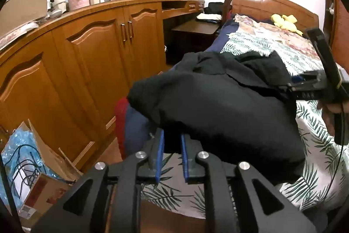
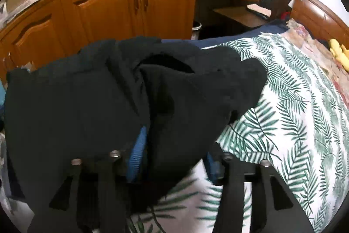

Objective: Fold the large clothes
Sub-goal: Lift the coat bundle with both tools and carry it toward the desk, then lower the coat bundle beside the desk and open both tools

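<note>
A large black garment [image 1: 222, 106] lies bunched on the bed's leaf-print cover [image 1: 316, 158]. My left gripper [image 1: 172, 143] is shut on its near edge, with cloth pinched between the blue pads [image 1: 161, 154]. The right gripper shows in the left wrist view [image 1: 290, 85] at the garment's far right side, closed on it. In the right wrist view the garment [image 2: 91, 106] drapes over my right gripper [image 2: 174, 156]; cloth sits between its blue pads [image 2: 137, 156], and the right finger is mostly hidden.
Wooden cabinets [image 1: 91, 58] run along the left, close to the bed. A cardboard box [image 1: 37, 167] with cables sits on the floor at lower left. A desk [image 1: 196, 27] and the headboard [image 1: 272, 3] stand beyond. A yellow toy [image 1: 285, 22] lies near the pillows.
</note>
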{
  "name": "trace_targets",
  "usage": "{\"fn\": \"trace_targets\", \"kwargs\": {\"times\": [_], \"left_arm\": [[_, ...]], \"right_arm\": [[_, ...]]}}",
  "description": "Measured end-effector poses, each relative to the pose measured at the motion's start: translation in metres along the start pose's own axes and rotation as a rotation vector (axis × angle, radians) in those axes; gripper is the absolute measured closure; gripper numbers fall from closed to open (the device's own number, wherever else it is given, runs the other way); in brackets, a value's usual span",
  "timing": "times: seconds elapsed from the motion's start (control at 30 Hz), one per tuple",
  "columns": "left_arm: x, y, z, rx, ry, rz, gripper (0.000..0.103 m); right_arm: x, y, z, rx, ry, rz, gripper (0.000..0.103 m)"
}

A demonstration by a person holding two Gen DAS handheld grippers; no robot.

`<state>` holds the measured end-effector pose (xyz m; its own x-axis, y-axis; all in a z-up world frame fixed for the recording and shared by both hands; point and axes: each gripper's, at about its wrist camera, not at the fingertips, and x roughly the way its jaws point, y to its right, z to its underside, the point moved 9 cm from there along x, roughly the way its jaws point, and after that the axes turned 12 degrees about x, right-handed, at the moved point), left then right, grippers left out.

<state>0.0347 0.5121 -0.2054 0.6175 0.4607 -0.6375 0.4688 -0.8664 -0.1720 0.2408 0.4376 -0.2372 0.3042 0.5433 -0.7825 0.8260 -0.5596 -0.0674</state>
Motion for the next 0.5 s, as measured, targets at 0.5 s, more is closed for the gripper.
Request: {"fn": "trace_targets", "kwargs": {"times": [0.5], "left_arm": [[-0.082, 0.043, -0.055, 0.055, 0.151, 0.065, 0.084]], "right_arm": [[-0.139, -0.008, -0.001, -0.006, 0.212, -0.071, 0.046]]}}
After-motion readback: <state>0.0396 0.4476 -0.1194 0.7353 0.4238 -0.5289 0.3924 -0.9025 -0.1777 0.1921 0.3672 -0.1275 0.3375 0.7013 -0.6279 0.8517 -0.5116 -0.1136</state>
